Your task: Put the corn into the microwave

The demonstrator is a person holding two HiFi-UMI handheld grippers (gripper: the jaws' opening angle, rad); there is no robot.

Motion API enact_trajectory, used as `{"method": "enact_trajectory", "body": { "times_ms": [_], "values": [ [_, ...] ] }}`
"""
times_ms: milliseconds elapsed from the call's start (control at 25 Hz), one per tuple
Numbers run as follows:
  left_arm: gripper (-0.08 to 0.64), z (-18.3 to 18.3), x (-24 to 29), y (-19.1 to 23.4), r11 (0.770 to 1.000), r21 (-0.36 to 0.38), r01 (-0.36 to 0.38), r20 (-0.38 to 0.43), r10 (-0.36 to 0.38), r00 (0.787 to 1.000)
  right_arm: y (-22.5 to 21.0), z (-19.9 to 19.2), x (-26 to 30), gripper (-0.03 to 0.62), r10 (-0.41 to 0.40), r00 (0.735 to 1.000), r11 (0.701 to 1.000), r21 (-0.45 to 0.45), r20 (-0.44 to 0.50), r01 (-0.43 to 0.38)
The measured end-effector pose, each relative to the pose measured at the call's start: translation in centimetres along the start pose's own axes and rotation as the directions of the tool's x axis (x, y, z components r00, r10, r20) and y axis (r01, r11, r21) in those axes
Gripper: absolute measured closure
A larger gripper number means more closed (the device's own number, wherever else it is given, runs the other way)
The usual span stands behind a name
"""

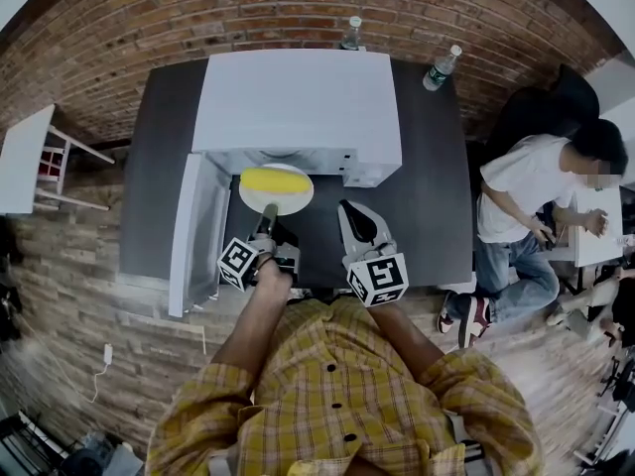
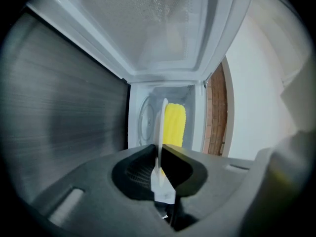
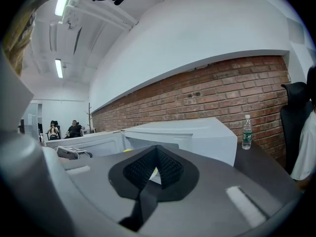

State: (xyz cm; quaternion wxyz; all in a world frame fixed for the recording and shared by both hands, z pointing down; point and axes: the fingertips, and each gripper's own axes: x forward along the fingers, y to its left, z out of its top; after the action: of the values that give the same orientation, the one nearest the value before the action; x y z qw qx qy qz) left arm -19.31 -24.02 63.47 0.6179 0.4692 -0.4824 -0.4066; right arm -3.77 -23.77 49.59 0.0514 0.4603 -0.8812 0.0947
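Corn (image 1: pixel 270 179) lies on a white plate (image 1: pixel 298 198) right at the open mouth of the microwave (image 1: pixel 298 97). Only your head view gives that layout. It shows the door (image 1: pixel 196 231) swung out to the left, the dark table (image 1: pixel 427 206) underneath, and a seated person (image 1: pixel 526 196) off to the right.

Your left gripper view shows what the head view cannot. The plate stands edge-on between the jaws, with the corn on one face and the microwave's pale inside behind it. Your right gripper view looks past the side of the microwave to a brick wall and a water bottle (image 3: pixel 247 132) on the table. It shows almost nothing of the corn.

Your left gripper (image 1: pixel 268 209) is narrowed onto the near rim of the plate, its pads pressing both faces, so it carries plate and corn together. Your right gripper (image 1: pixel 349 209) sits just beside the plate without touching it. Its jaws are brought together at the tips with nothing between them.
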Motion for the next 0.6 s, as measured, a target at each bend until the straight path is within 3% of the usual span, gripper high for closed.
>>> {"method": "enact_trajectory", "body": {
  "times_ms": [600],
  "values": [
    [0.525,1.0,2.9,1.8,0.999,0.014,-0.03,-0.004,0.03,1.0,0.0,0.1,1.3,0.588,-0.016,1.0,0.999,-0.032,-0.008,0.016]
  ]
}}
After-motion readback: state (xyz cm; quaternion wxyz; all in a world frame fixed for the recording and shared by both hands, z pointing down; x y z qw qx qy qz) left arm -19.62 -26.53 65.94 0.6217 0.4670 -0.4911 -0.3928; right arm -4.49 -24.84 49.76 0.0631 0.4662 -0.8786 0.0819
